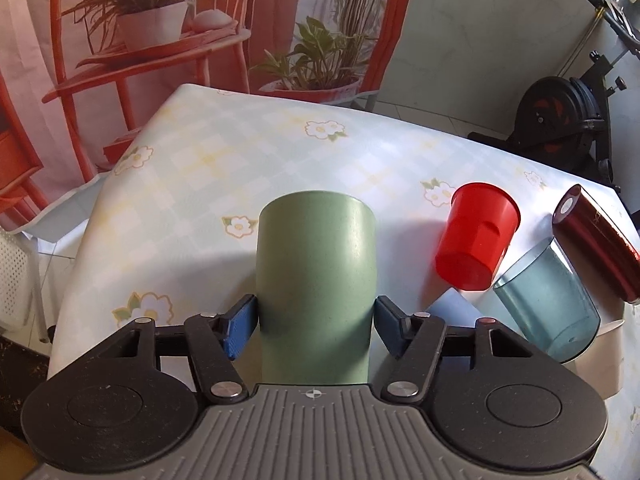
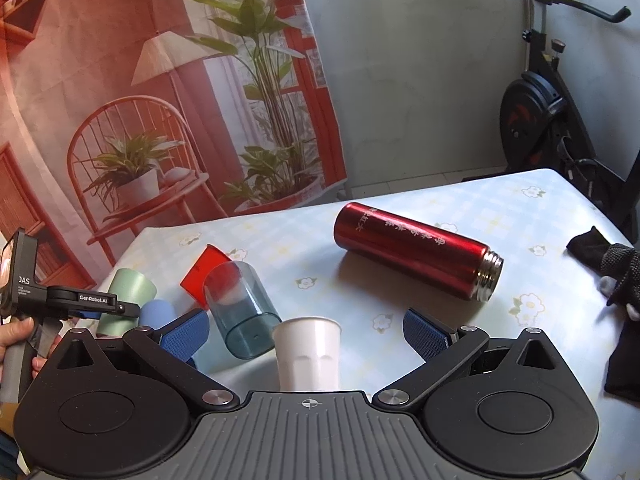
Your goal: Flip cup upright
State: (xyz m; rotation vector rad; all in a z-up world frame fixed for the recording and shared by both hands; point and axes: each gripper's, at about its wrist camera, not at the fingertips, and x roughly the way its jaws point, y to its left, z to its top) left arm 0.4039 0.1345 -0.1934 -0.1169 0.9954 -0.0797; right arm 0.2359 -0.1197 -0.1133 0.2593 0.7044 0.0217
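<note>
green cup in left grip, handling notes

left gripper (image 1: 316,322): blue pads touch both sides of the green cup (image 1: 316,280), clamped low on its wall, near the gripper body. the cup sits between the fingers with its far end pointing away over the table (image 1: 240,152). from the right wrist view it stands at the table's left edge, beside a pale blue cup (image 2: 158,312); whether its mouth faces up or down i cannot tell.

judgement: matte, opaque wall, probably light stiff plastic or fibre composite. not fragile. the matte surface should give the pads good friction. slightly tapered, so a hold mid-wall or lower is safer than near the rim, where it could squirt out during rotation.

right gripper (image 2: 306,334): fingers spread wide, holding nothing; a white cup (image 2: 307,354) stands upright between them, untouched.

nearby: red cup (image 1: 476,236), clear teal cup (image 1: 548,300), red flask (image 2: 416,250) on its side.
</note>
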